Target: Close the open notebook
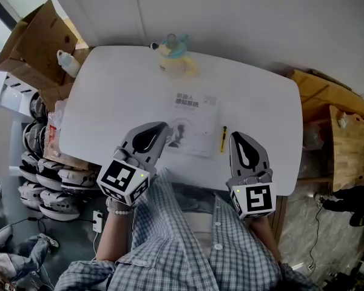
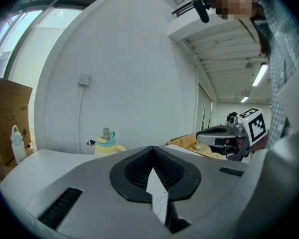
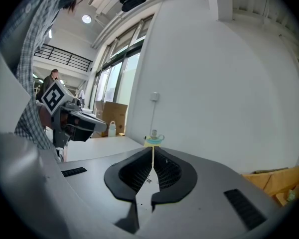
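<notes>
Looking down in the head view, the notebook lies flat, printed cover up, at the middle of the white table. The left gripper comes in from 7 o'clock, its tip over the book's left edge. The right gripper sits at 4 o'clock beside a slim yellow tool.

The left gripper view shows its jaws pressed together, with white paper showing in the slit.

The right gripper view shows its jaws closed too, gripping nothing.
</notes>
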Motion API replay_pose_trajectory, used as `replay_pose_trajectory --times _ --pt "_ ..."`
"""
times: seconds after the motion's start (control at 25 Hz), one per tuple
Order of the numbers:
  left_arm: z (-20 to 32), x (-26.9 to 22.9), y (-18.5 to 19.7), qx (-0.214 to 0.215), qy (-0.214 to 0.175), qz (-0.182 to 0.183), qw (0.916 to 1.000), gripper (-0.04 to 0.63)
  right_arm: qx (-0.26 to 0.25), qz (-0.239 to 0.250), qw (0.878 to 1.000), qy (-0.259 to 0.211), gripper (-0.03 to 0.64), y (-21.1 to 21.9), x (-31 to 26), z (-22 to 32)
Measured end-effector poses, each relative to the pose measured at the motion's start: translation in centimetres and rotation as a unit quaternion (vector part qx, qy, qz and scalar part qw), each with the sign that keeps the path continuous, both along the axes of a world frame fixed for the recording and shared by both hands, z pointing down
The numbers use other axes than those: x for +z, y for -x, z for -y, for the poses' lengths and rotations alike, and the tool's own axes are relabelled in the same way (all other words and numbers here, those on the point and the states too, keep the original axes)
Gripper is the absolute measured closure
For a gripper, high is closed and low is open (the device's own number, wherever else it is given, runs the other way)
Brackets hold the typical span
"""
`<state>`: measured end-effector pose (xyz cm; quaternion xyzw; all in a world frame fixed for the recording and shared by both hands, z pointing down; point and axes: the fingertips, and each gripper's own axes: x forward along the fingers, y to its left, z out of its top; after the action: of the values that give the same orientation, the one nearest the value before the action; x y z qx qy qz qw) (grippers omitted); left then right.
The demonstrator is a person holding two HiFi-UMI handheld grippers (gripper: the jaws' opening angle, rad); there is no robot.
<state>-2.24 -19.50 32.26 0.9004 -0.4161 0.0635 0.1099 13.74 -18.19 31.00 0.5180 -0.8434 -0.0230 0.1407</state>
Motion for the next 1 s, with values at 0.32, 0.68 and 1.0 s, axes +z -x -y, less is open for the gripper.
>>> replay_pose_trajectory --times 0.32,0.68,1.0 --pt "0.20 0.04 -0.28 0.008 0.001 0.000 1.0000 0.588 -0.005 -0.003 1.000 0.002 0.591 0.45 0.17 0.01" --pt "0.36 0.30 -0.50 0.012 0.004 -0.003 0.9999 0.588 -0.004 -0.004 1.000 0.003 0.591 0.40 0.25 0.03" --pt "0.20 0.44 -0.54 0.014 0.007 -0.005 0.9999 0.588 -0.006 -0.006 1.000 0.004 0.591 0.57 0.31 -0.13"
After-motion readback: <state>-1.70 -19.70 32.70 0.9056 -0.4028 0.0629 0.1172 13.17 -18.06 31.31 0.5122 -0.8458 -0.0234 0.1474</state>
